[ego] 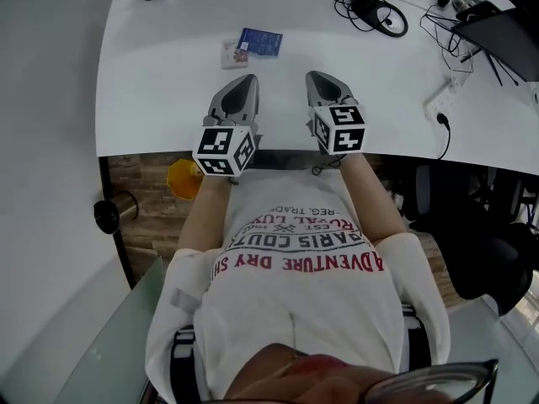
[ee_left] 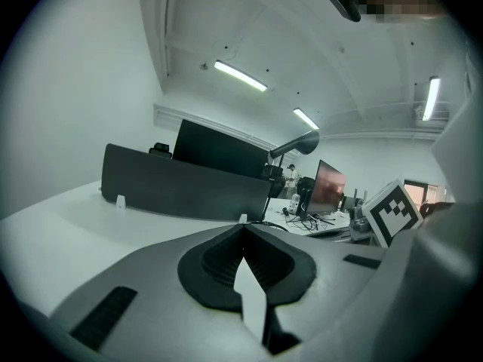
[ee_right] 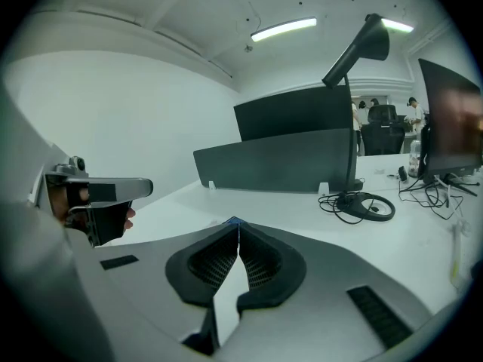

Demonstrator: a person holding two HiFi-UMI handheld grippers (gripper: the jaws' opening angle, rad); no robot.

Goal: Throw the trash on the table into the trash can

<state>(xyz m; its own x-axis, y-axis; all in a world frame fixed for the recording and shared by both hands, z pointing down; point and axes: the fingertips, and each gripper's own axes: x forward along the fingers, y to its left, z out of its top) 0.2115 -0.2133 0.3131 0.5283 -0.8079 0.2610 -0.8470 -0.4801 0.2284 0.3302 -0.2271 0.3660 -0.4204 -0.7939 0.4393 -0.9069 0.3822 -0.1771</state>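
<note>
- Trash: a blue packet [ego: 259,41] lies flat on the white table [ego: 152,74], toward the far side from you. A small pale wrapper [ego: 234,54] sits at its left edge, touching or just overlapping it. Only the head view shows both whole.
- The right gripper view catches only a blue corner of the packet, right past its jaw tips. The left gripper view looks over the tabletop to a dark divider [ee_left: 189,191] and a monitor [ee_left: 329,187].
- Your left gripper [ego: 246,80] is over the table, tips just short of the wrapper. Its own view shows the jaws pressed together w/ nothing betw. them.
- Your right gripper [ego: 315,75] is alongside, to the right of the packet. Jaws are closed tip to tip too, and empty.
- A yellow bin [ego: 184,179] sits below the table's front edge, just left of your left arm. Head view only.
- The right gripper view has the left gripper at its left edge w/ a hand on it. The left gripper view has the right one's marker cube [ee_left: 394,211].
- A cable coil [ego: 379,13] lies at the far right of the table.
</note>
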